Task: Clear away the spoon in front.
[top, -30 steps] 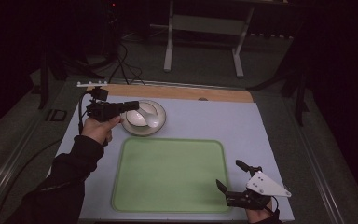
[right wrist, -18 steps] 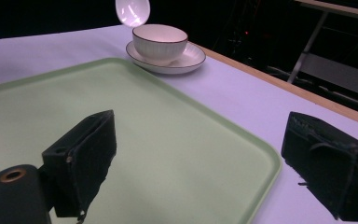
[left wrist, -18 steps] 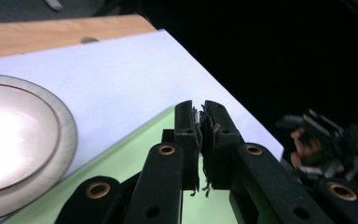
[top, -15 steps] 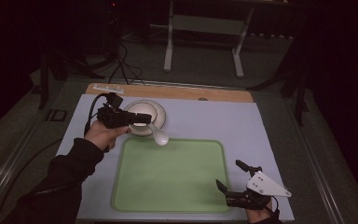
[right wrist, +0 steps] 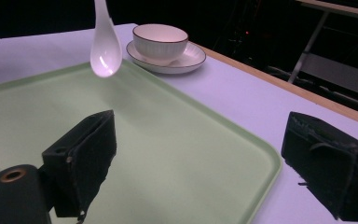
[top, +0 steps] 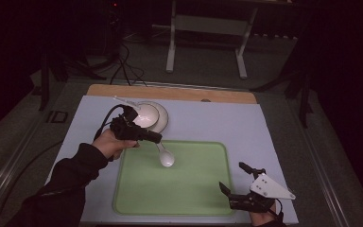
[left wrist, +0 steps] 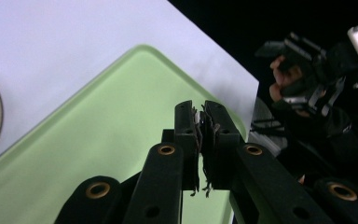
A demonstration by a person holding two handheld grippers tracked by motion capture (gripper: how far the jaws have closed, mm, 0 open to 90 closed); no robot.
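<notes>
White glossy ceramic spoon point(top: 164, 156), held by its handle in the left claw point(top: 155, 138), hangs bowl-end down above the far left part of the pale green rectangular plastic tray point(top: 137, 203). The left claw's jaws are clamped on the handle's upper end; in the left gripper view the two black pads point(left wrist: 189, 135) stand nearly together, with the handle itself too thin and too hidden between them to make out. In the right gripper view the spoon point(right wrist: 105, 46) is clear of the tray's surface point(right wrist: 191, 154), its rounded bowl lowest and its handle rising out of the top edge of that view.

The tray lies on a pale lavender-grey mat that covers the counter point(top: 264, 127), towards the near edge and roughly central from left to right. A person's left hand point(top: 111, 143), in a dark sleeve, carries the left claw above the tray's far left corner.

Behind the spoon, near the far left part of the counter, a white ribbed ceramic bowl with a dark rim point(top: 145, 115) sits in a matching white saucer point(top: 161, 121); both stand just beyond the tray's far edge, apart from it.

The right claw point(top: 230, 178) is at the near right corner of the counter, over the tray's near right corner. Its jaws are wide apart, with nothing between them.
</notes>
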